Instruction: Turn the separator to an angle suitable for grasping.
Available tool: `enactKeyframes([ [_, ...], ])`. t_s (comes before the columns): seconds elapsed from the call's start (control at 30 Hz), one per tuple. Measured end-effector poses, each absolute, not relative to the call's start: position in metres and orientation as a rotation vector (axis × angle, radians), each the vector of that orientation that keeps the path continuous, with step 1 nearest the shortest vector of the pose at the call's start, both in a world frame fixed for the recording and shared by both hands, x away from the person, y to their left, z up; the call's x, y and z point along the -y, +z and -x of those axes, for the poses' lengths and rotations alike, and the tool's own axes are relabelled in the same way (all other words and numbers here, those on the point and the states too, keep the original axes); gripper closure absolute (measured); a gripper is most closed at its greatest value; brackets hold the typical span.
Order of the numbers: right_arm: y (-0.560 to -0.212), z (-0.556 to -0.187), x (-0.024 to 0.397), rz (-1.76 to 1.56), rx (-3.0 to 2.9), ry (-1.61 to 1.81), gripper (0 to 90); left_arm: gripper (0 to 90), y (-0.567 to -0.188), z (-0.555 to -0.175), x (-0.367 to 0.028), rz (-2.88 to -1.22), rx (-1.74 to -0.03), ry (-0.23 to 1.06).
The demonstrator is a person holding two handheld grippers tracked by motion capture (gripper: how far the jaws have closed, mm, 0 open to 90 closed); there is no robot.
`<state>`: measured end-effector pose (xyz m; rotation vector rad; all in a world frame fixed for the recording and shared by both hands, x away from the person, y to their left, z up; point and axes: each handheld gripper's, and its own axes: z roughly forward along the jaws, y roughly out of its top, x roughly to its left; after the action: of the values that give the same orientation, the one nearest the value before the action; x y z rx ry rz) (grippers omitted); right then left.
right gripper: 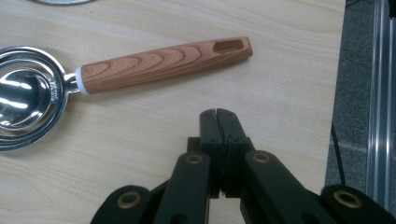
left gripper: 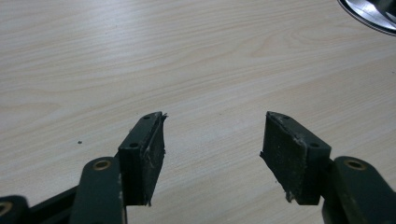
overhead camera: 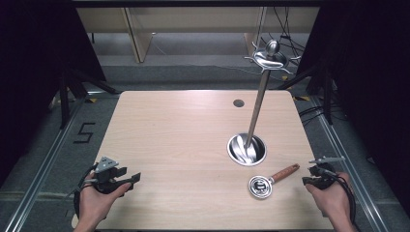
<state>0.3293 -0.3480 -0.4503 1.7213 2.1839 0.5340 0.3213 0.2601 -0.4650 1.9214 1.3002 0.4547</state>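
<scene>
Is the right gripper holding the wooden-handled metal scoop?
No, the right gripper is shut on nothing, with the wooden-handled metal scoop lying apart from it on the light wooden table.

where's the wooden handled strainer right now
In the high view the strainer lies on the table at front right, just in front of the stand's round base, its wooden handle pointing toward the right claw.

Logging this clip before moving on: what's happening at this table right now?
A person holds a tool in each hand at the near edge of a wooden table. The right tool is shut on nothing, just short of a wooden-handled metal strainer spoon lying flat. The left tool is open over bare wood. A metal stand with hooks rises from its round base behind the spoon. Nothing is held yet.
</scene>
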Motion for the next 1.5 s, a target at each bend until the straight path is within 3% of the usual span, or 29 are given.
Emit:
enactKeyframes([
  [0.43, -0.452, -0.352, 0.335, -1.788, -2.280, 0.434, 90.0, 37.5, -0.466, -0.320, -0.257, -1.904, -1.289, 0.428],
  [0.47, -0.451, -0.354, 0.334, -1.811, -2.279, 0.429, 90.0, 37.5, -0.464, -0.320, -0.261, -1.966, -1.267, 0.427],
  [0.6, -0.449, -0.363, 0.332, -1.878, -2.252, 0.422, 90.0, 37.4, -0.467, -0.320, -0.258, -1.909, -1.289, 0.418],
  [1.5, -0.469, -0.405, 0.323, -1.802, -2.320, 0.216, 90.0, 37.0, -0.465, -0.320, -0.262, -1.937, -1.286, 0.401],
])
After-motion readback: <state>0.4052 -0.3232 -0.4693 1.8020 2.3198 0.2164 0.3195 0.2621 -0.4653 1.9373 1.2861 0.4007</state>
